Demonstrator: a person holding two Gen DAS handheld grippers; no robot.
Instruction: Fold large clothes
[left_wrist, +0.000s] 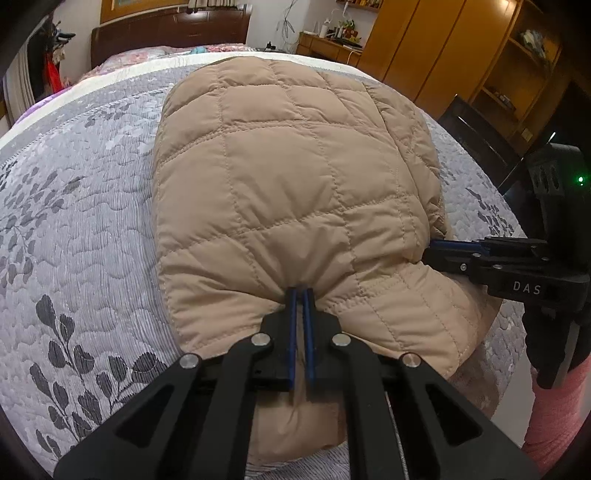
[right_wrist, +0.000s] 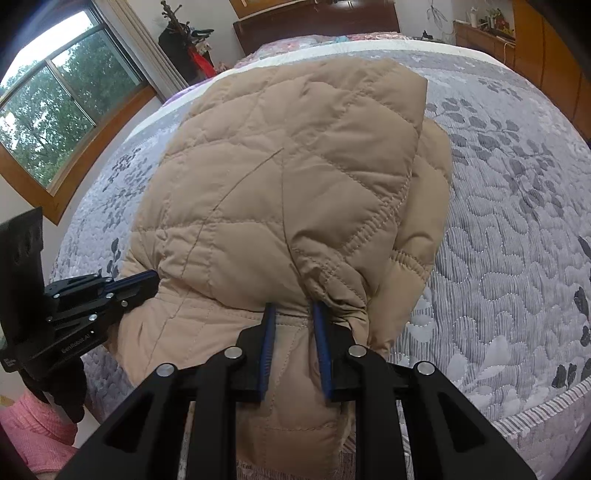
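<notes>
Left wrist: left gripper (left_wrist: 301, 295) — nearly closed — pinches jacket (left_wrist: 295, 177); right gripper (right_wrist: 293, 310) likewise.

We see the tan jacket (left_wrist: 295, 177), matt quilted cloth, puffy and stitched; under it the bedspread (left_wrist: 92, 229), grey textured fabric. Beside the bed, the wardrobe (left_wrist: 424, 48) shows glossy wood. Both grippers' arms look matt black plastic.

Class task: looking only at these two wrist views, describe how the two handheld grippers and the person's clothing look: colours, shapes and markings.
Both the left gripper and right gripper are matte black linkages with silver round pivot pins and ribbed blue fingers. White lettering "DAS" marks the right one; a green light glows behind it. A pink textured sleeve shows.
</notes>
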